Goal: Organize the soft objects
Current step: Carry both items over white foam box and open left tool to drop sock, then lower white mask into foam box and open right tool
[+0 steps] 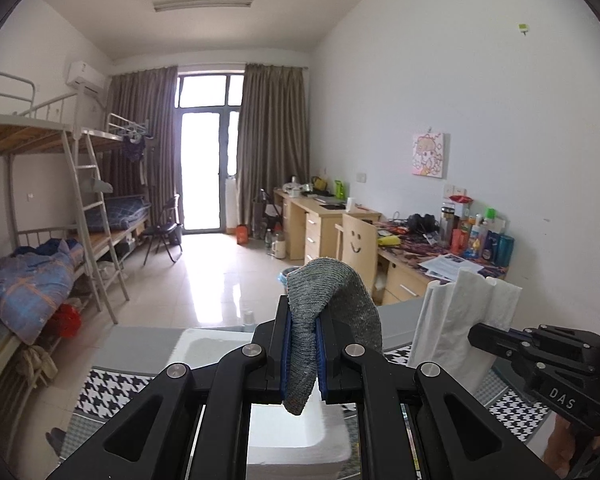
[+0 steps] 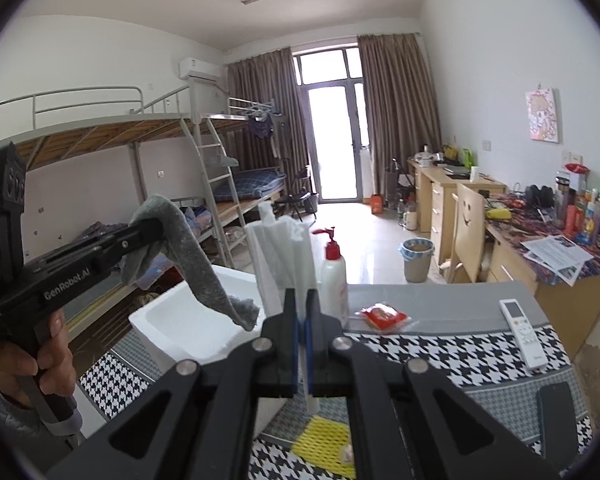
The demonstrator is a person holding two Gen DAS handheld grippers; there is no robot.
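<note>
My left gripper [image 1: 304, 320] is shut on a grey knitted cloth [image 1: 334, 284], which folds over the fingertips and hangs down between the blue pads. In the right wrist view the same gripper [image 2: 156, 232] holds the grey cloth [image 2: 198, 268] in the air above a white foam box [image 2: 168, 320]. My right gripper [image 2: 301, 320] is shut on a folded white cloth [image 2: 284, 252] that stands upright from its jaws. From the left wrist view, the white cloth [image 1: 460, 316] sits at the right, pinched by the right gripper [image 1: 478, 334]. The box [image 1: 296, 436] lies below the left gripper.
The houndstooth-covered table [image 2: 440, 354] carries a white pump bottle with a red top [image 2: 334, 276], a red packet [image 2: 384, 316], a white remote [image 2: 522, 332], a dark phone [image 2: 560, 412] and a yellow mat [image 2: 320, 440]. A hand [image 2: 28, 360] grips the left tool. Bunk beds stand left, desks right.
</note>
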